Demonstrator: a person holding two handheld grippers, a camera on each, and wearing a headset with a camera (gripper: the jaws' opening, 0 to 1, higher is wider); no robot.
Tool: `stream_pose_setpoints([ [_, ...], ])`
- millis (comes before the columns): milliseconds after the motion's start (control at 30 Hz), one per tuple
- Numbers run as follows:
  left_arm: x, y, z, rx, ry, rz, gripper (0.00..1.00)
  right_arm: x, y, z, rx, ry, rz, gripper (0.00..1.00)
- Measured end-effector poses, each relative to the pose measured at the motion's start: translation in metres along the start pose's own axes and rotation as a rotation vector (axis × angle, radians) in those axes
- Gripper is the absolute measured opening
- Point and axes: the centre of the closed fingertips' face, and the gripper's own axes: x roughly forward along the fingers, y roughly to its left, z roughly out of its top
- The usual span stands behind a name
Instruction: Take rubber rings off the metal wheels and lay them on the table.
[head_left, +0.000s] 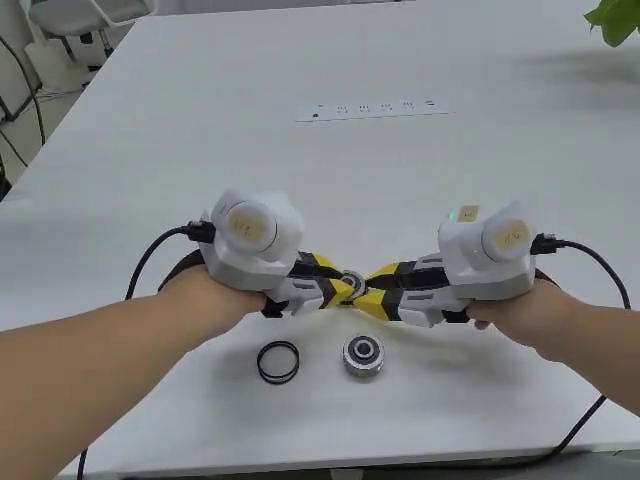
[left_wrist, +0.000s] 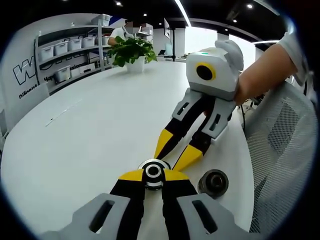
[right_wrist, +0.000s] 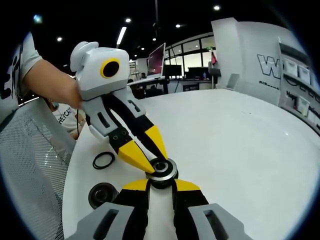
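There are two tools, two wheels and one loose ring. The left tool (head_left: 338, 290) and the right tool (head_left: 368, 291) meet tip to tip over the counter (head_left: 200, 130), not far from its near edge. Both are closed to a narrow gap and pinch the same held wheel (head_left: 352, 284) between them, one from each side. The held wheel is up off the counter, and it has a dark band round it. Nearer the near edge lies the other wheel (head_left: 363, 355), flat and shiny. The black ring (head_left: 278, 361) lies flat just to its left, and the two do not touch. Nothing sits between them and the tools. A black cable (head_left: 150, 262) runs from the back of each tool. Far back near the middle of the counter is a white power strip (head_left: 372, 108). Green plant (head_left: 615, 20) leaves poke in at the far right corner. A mesh chair (left_wrist: 280, 145) stands by the near edge. A wall (left_wrist: 25, 75) has a big "W" on it; the small words under it are too blurry to read.
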Motion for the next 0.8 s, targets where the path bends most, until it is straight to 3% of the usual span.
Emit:
stream_pose_setpoints([
  [267, 0.0006, 0.0029, -0.0005, -0.007, -0.006, 0.01, 0.07, -0.0007, -0.0003, -0.001, 0.045, -0.003, 0.001, 0.12],
  [400, 0.0009, 0.0034, -0.001, -0.01, -0.005, 0.01, 0.07, -0.0027, -0.0013, -0.0036, 0.072, 0.005, 0.002, 0.02],
  [500, 0.0011, 0.0035, -0.0013, -0.011, -0.004, 0.01, 0.07, -0.0022, -0.001, -0.0037, 0.061, 0.008, -0.002, 0.02],
  [800, 0.0014, 0.0023, -0.0017, -0.012, -0.002, 0.016, 0.07, -0.0027, -0.0017, -0.005, 0.143, 0.005, -0.01, 0.0],
])
